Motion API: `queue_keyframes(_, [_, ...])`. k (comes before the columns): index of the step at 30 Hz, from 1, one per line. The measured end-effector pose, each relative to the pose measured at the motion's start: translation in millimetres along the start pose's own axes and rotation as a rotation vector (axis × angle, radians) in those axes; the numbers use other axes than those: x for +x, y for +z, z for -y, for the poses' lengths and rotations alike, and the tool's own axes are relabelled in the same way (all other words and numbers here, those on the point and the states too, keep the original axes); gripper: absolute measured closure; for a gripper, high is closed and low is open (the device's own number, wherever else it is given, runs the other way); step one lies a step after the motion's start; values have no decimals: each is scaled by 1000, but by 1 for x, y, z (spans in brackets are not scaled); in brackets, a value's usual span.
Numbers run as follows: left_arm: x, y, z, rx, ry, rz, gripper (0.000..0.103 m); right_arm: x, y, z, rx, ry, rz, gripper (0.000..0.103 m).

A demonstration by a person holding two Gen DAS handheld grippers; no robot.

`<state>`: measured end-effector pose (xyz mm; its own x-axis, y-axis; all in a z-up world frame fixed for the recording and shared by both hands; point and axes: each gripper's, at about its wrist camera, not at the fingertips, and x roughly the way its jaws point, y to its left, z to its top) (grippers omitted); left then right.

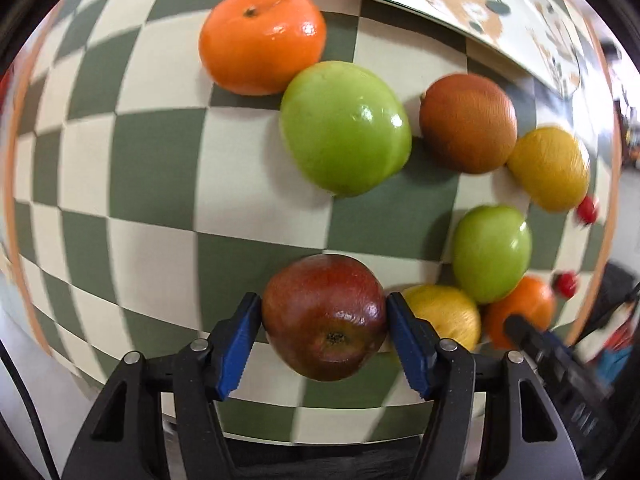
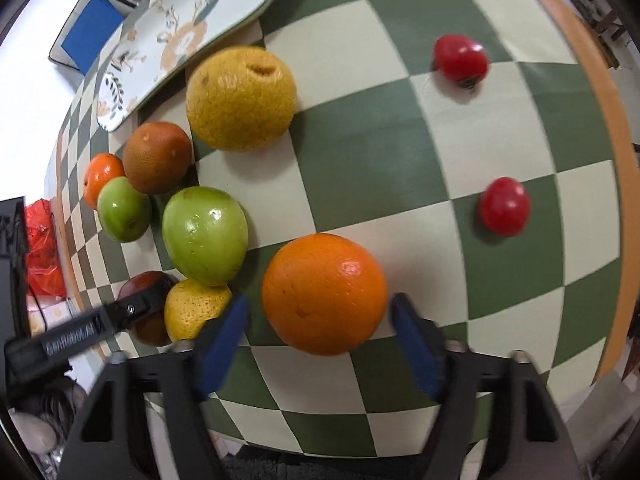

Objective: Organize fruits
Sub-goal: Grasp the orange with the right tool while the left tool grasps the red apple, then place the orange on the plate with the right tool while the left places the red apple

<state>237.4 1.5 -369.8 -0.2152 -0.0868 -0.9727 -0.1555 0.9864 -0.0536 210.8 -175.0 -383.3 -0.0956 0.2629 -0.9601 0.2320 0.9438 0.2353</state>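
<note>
The left tongs (image 1: 324, 318) grip a dark red apple (image 1: 325, 316), both blue pads touching its sides. Just beyond and to their right lie a yellow lemon (image 1: 444, 320) and a green apple (image 1: 492, 252). The right tongs (image 2: 320, 320) stand open around an orange (image 2: 324, 292), pads just clear of it. Farther off, at the far side of the checkered table (image 2: 360, 152), rests a flowered tray (image 2: 188, 36).

Floral tray (image 1: 472, 4) cut off (top edge), blurred.

Glossy green apple (image 1: 345, 128), dimpled matt orange (image 2: 324, 293), glazed plate (image 2: 192, 36).
</note>
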Motion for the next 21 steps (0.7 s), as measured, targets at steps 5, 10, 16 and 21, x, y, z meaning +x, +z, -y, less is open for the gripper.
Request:
queue_keyframes(5, [1,-8,-3,29,40,3,41,4,3,-6,-21,-12,-6,36])
queue_keyframes(10, [7,-4,4,15,34,-5,42,8,9,-8,-19,-16,-16,35])
queue_keyframes(16, [17,-4,-10,28,37,12,43,15,8,-11,-24,-13,-17,36])
queue_keyframes(21, [-24,-1,-21,-4,-37,55,43,-8,2,-12,-12,66,-31,36])
